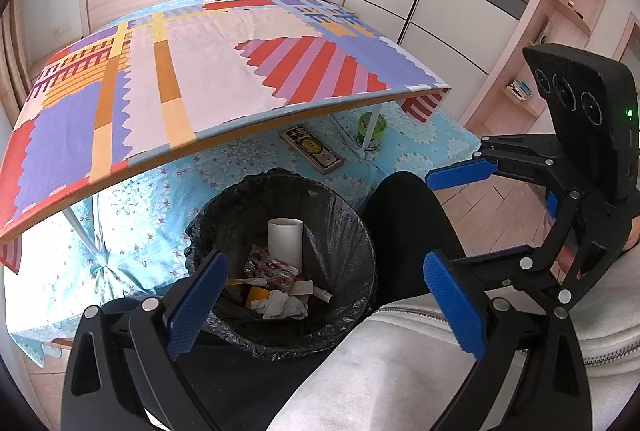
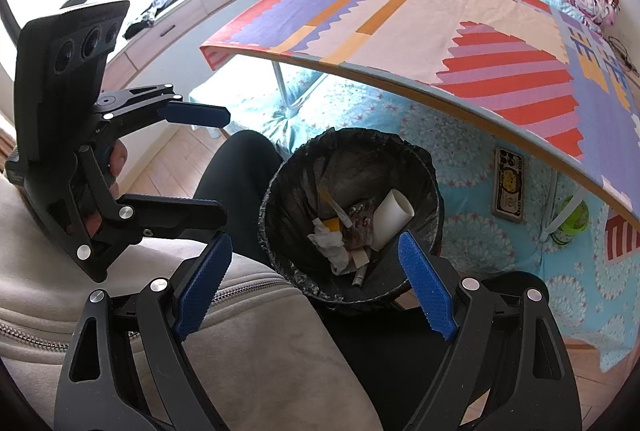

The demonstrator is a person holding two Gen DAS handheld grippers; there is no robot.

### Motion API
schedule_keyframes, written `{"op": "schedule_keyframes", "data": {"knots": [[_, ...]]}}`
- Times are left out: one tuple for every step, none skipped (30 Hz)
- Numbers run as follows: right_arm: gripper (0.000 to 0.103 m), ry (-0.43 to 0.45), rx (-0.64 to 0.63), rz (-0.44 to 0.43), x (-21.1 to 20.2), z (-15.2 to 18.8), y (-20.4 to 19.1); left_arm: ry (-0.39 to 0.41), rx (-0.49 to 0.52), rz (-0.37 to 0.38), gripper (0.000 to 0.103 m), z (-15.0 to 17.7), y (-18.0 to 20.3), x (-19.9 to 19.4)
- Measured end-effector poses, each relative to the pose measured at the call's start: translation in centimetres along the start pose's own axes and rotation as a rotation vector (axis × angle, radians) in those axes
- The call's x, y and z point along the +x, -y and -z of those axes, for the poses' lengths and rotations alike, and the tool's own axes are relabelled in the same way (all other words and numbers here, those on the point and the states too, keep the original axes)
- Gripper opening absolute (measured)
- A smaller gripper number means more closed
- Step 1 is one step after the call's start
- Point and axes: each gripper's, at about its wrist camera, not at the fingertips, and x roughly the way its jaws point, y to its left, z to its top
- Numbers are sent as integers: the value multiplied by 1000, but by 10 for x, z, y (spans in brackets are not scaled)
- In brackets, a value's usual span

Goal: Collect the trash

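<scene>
Below the near edge of the patterned surface (image 1: 224, 79), beside the bed (image 1: 136, 231) — a black-lined trash bin (image 1: 344, 231) holding a white tube (image 1: 285, 243), crumpled paper (image 1: 280, 305) and wrappers. Above the bin, left hand-held gripper (image 1: 324, 305) and right hand-held gripper (image 2: 316, 285), blue pads spread wide, gripping nothing — poised over a lap.
</scene>
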Motion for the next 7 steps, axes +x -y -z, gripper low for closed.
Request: {"op": "schedule_keyframes", "data": {"knots": [[85,0,0,0,0,0,0,0,1,2,95,0,0,0],[85,0,1,0,0,0,0,0,3,6,95,0,0,0],[85,0,1,1,0,0,0,1,4,6,95,0,0,0],[85,1,2,1,0,0,0,0,4,6,95,1,0,0],[85,1,2,1,0,0,0,-1,4,6,95,1,0,0],[85,0,2,1,0,0,0,-1,3,5,95,1,0,0],[85,0,2,1,0,0,0,-1,3,3,95,1,0,0]]}}
